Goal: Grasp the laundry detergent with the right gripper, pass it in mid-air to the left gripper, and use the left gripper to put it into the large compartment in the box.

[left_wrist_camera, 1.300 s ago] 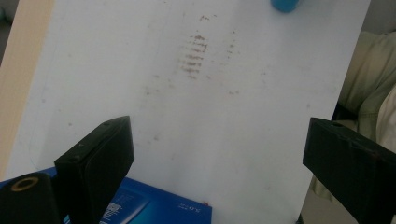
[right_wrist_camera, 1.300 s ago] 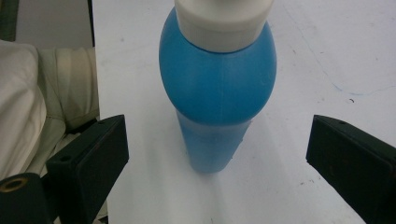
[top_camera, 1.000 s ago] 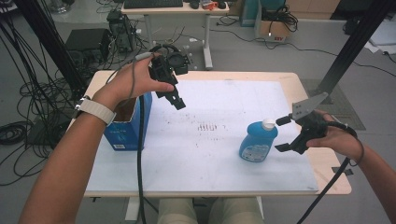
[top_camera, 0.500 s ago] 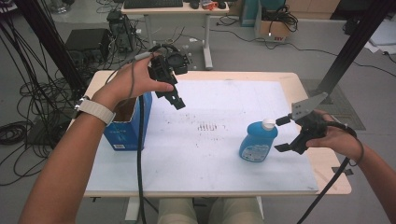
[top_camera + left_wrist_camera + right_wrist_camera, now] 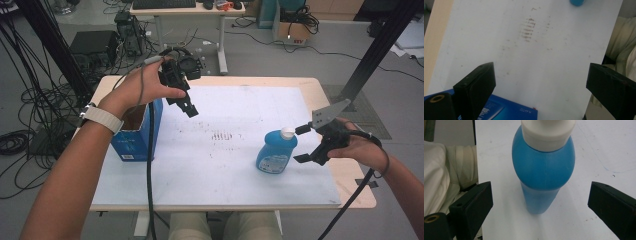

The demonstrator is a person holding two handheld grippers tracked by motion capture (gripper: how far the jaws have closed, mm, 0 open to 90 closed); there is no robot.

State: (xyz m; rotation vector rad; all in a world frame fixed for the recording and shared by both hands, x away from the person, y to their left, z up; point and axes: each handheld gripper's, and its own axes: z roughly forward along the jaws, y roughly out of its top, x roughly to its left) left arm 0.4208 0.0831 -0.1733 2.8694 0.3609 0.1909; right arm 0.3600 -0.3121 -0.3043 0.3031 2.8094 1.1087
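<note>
1. High view: blue plastic bottle (image 5: 276, 152) with a white cap (image 5: 287, 132), standing upright on the white tabletop sheet (image 5: 235, 165), right of centre. Rounded shoulders, pale label patch low on the front; print too small to read.
2. Same view: right gripper (image 5: 303, 144) just beside the bottle's right side, 2 jaws spread, 1 near the cap and 1 lower by the body, neither seen pressing. Grey three-cornered plate on top, cable trailing toward the table's near edge.
3. Same view: left gripper (image 5: 187, 106) held above the sheet's far left part, well apart from the bottle, jaws pointing down and apart. Blue cardboard box (image 5: 136, 134) open-topped at the left edge beneath the left forearm; white label on its near face, wording illegible. Smudge of dark marks (image 5: 223, 135) mid-sheet.
4. Left gripper view: 2 black jaws wide apart with nothing between them, above the marked sheet. Corner of the blue box (image 5: 506, 110) at the bottom, with small white print too blurred to read. Blue base of the bottle (image 5: 577, 2) at the top edge.
5. Right gripper view: bottle (image 5: 543, 172) upright and centred between 2 wide-spread jaws, clear gaps on both sides, no contact. Smooth glossy blue body narrowing toward the foot, broad white cap (image 5: 547, 133) above. No label or lettering on this side. Faint blue pen line (image 5: 609, 170) on the sheet at right.
</note>
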